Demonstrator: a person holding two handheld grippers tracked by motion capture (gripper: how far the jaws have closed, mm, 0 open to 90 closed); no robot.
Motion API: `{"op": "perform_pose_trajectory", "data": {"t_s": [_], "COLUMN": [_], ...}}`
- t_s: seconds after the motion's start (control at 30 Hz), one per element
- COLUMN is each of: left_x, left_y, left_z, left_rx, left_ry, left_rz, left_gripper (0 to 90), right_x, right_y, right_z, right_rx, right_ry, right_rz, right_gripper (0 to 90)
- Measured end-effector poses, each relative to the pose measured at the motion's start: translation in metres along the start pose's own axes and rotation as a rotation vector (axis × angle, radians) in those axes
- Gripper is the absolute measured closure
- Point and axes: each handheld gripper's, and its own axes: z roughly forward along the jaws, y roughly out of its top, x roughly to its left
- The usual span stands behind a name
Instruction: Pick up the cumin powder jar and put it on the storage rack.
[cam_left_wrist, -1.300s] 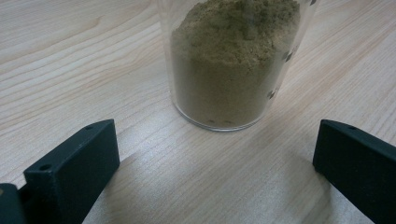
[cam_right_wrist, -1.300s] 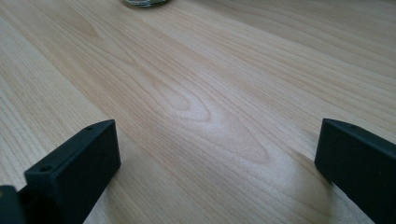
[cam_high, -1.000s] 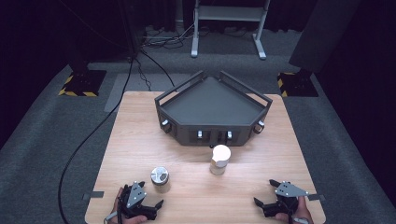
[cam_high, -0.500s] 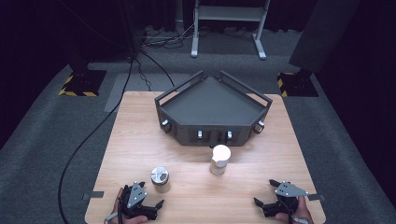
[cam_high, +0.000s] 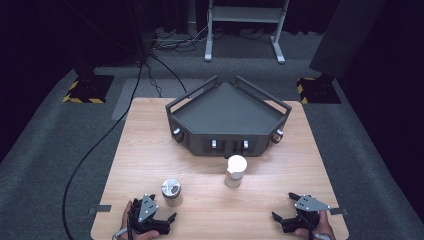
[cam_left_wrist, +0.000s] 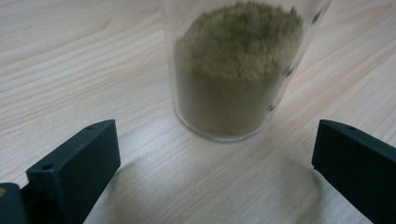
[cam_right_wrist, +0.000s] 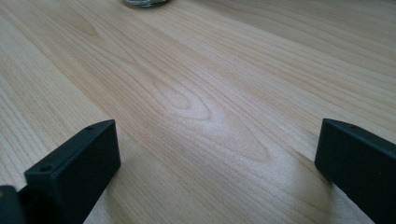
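Nothing has moved since the earlier frames: both grippers rest at the near edge of the table exactly where they were, and the two jars stand in the same spots.

Nearest the work is the spice jar (cam_high: 171, 192), a clear jar with a silver cap, upright on the wooden table (cam_high: 150, 145) at about 7 o'clock from the table's middle. In the left gripper view the jar (cam_left_wrist: 236, 70) is partly filled with olive-green powder and stands just ahead of the jaws, centred between them but not touched by either.

The left gripper (cam_high: 169, 222) lies just beside the jar, at its 6 o'clock, held in a hand (cam_high: 131, 227) at the table's near edge. Its jaws are spread wide, with nothing between them.

The right gripper (cam_high: 281, 210) sits at about 5 o'clock on the table, well apart from the spice jar. Its jaws are likewise wide apart over bare wood.

A second jar with a white lid (cam_high: 235, 170) stands upright near the table's middle. At its 12 o'clock, just beyond it, is a dark five-sided tray (cam_high: 227, 107) with raised rails.
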Motion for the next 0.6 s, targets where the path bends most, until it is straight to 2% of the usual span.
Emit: {"op": "perform_pose_trajectory", "data": {"t_s": [0.17, 0.4, 0.6], "left_x": [0.003, 0.009, 0.013], "left_y": [0.005, 0.016, 0.028], "left_z": [-0.004, -0.004, -0.001], "left_rx": [-0.037, -0.066, -0.082], "left_ry": [-0.012, -0.040, -0.051], "left_rz": [-0.024, -0.026, -0.011], "left_gripper": [0.6, 0.6, 0.6], "right_x": [0.000, 0.000, 0.000], "right_y": [0.000, 0.000, 0.000], "right_z": [0.000, 0.000, 0.000], "right_rx": [0.000, 0.000, 0.000], "right_ry": [0.000, 0.000, 0.000], "right_rz": [0.000, 0.000, 0.001], "right_gripper": [0.0, 0.0, 0.0]}}
